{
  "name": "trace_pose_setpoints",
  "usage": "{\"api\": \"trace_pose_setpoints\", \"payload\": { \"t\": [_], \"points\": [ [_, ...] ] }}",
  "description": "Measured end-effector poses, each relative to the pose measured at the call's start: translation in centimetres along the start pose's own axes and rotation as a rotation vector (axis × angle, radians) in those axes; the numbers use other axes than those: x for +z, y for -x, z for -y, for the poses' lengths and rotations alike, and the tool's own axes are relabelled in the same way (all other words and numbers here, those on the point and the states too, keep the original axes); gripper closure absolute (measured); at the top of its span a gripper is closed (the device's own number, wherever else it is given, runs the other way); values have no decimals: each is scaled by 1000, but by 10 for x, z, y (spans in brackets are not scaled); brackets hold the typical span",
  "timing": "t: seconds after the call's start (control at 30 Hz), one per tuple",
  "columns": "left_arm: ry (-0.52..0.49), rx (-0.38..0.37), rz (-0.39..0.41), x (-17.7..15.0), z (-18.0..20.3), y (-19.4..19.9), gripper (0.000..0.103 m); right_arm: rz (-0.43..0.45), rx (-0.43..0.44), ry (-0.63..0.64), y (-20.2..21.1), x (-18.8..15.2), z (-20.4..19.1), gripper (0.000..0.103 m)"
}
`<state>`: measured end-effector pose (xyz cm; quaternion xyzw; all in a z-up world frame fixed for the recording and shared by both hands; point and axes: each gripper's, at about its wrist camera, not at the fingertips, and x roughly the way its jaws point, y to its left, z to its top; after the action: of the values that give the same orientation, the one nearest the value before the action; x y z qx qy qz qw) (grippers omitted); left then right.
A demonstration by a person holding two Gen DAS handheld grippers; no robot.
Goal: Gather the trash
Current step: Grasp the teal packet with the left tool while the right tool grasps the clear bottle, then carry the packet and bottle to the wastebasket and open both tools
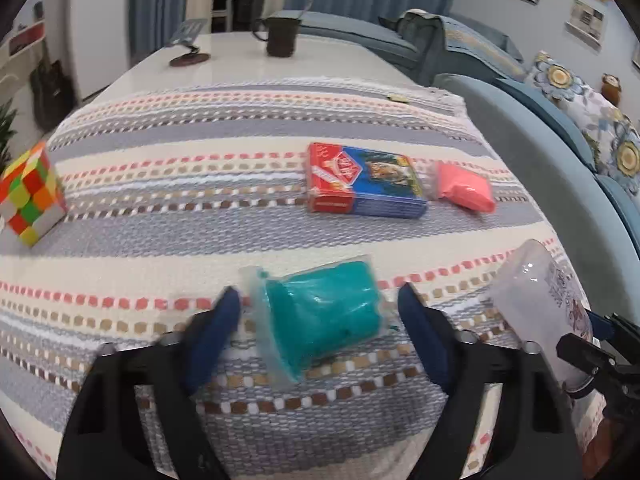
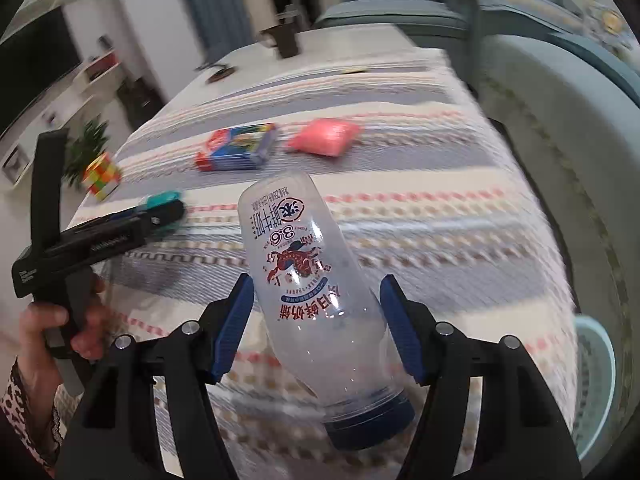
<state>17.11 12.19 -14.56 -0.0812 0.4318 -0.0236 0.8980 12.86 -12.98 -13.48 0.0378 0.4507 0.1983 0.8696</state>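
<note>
A teal packet in clear wrap (image 1: 320,316) lies on the striped cloth between the fingers of my left gripper (image 1: 320,312), which is open around it without touching. My right gripper (image 2: 316,320) is shut on a clear plastic milk bottle (image 2: 312,280) with a blue cap, held tilted above the cloth, cap toward the camera. The bottle also shows in the left wrist view (image 1: 540,292) at the right. A pink packet (image 1: 466,190) and a red and blue card box (image 1: 364,180) lie farther back. In the right wrist view the left gripper (image 2: 160,208) is over the teal packet (image 2: 162,199).
A Rubik's cube (image 1: 30,194) sits at the cloth's left edge. A dark mug (image 1: 282,36) and a phone stand (image 1: 188,46) stand on the bare white table behind. A blue sofa (image 1: 560,128) runs along the right. A pale teal bin (image 2: 596,384) is at lower right.
</note>
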Motion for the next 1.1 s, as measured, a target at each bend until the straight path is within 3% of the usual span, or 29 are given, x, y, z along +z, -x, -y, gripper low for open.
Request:
{"api": "trace_pose_setpoints", "payload": {
  "t": [0.13, 0.37, 0.5, 0.63, 0.8, 0.97, 1.1],
  "points": [
    [-31, 33, 1, -3, 11, 1, 53, 31, -16, -78, 14, -11, 16, 42],
    [-22, -116, 58, -3, 43, 36, 56, 137, -25, -204, 65, -16, 52, 43],
    [-78, -219, 88, 5, 91, 60, 56, 212, -88, -259, 109, -19, 82, 43],
    [-174, -313, 103, 3, 164, 77, 56, 259, -183, -335, 150, -33, 124, 43],
    [-251, -458, 44, -15, 253, 72, 56, 265, -274, -439, 178, -59, 179, 43],
    [-306, -516, -31, -36, 313, 47, 55, 222, -372, -534, 181, -94, 225, 43],
    [-319, -520, -91, -54, 348, 21, 55, 162, -378, -610, 166, -116, 253, 43]
  ]
}}
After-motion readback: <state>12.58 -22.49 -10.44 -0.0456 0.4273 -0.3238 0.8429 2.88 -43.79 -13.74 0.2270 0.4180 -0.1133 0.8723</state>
